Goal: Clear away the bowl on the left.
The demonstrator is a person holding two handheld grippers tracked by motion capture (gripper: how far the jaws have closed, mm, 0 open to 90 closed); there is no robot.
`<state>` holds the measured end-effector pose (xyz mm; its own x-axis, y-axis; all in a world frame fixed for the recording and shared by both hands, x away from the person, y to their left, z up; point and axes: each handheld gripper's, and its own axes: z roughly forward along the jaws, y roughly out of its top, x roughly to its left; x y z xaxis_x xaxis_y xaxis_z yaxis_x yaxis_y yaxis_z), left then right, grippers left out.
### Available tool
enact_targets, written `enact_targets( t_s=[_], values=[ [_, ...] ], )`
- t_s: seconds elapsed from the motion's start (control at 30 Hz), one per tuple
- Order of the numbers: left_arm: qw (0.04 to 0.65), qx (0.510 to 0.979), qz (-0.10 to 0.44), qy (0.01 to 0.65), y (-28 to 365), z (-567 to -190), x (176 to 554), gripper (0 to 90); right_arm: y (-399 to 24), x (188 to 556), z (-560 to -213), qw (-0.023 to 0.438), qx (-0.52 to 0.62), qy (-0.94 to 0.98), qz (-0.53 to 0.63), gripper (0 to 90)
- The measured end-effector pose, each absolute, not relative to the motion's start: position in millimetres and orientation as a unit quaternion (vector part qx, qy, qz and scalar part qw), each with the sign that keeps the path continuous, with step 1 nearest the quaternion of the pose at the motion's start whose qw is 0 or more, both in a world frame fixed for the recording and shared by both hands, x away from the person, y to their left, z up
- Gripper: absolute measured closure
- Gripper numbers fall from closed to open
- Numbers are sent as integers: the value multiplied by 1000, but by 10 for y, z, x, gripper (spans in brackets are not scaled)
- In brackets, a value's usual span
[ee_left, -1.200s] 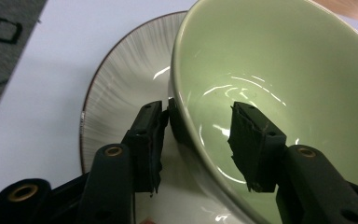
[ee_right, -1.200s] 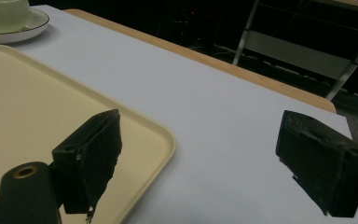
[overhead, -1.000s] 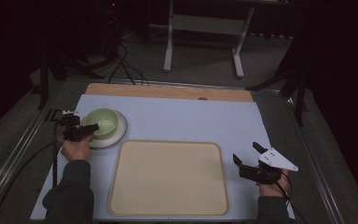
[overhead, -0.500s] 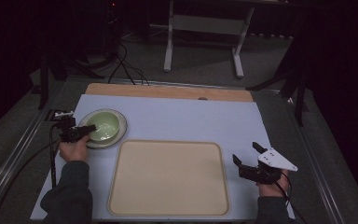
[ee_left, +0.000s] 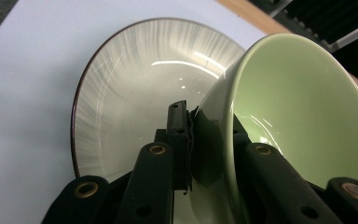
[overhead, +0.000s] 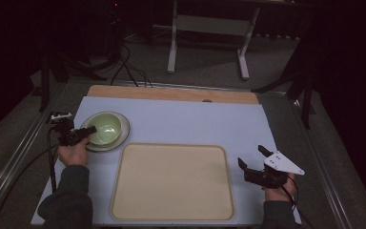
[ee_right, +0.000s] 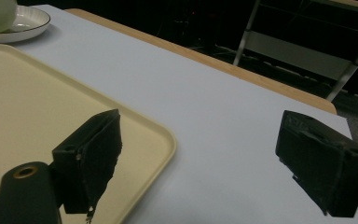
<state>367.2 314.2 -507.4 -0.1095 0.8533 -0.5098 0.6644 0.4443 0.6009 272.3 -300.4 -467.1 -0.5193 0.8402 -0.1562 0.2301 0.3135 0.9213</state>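
Observation:
A pale green bowl (overhead: pixel 106 128) rests in a white plate with a dark rim (overhead: pixel 124 136) at the table's left. My left gripper (overhead: pixel 89 131) is shut on the bowl's near-left rim. In the left gripper view one jaw presses the outside of the bowl (ee_left: pixel 289 93) and the other sits inside it, with the left gripper (ee_left: pixel 206 123) over the plate (ee_left: pixel 135 79). My right gripper (overhead: pixel 251 156) stands open just right of the beige tray (overhead: pixel 171 183). In the right gripper view the right gripper (ee_right: pixel 200 135) has only table between its jaws.
The tray (ee_right: pixel 37 102) lies on a light blue mat (overhead: pixel 195 124) with a wooden strip (overhead: pixel 171 94) along the far edge. The plate (ee_right: pixel 28 21) shows far off in the right gripper view. Metal stand legs (overhead: pixel 205 43) and cables lie on the floor beyond.
The left gripper has shifted slightly and closed on the bowl's rim, and the bowl now shows its inside from above. The right gripper has stayed put.

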Motion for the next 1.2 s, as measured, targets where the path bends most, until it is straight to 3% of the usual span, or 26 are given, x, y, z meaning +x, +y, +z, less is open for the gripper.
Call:
enact_targets(
  t_s=[0.53,1.2],
  values=[
    [458,501,114,725,3186,-4877,3524,799,-2999,2725,-4673,330,361,741,460,138],
    [485,525,109,691,2998,-4745,3392,797,-2994,2726,-4675,328,358,744,459,139]
  ],
)
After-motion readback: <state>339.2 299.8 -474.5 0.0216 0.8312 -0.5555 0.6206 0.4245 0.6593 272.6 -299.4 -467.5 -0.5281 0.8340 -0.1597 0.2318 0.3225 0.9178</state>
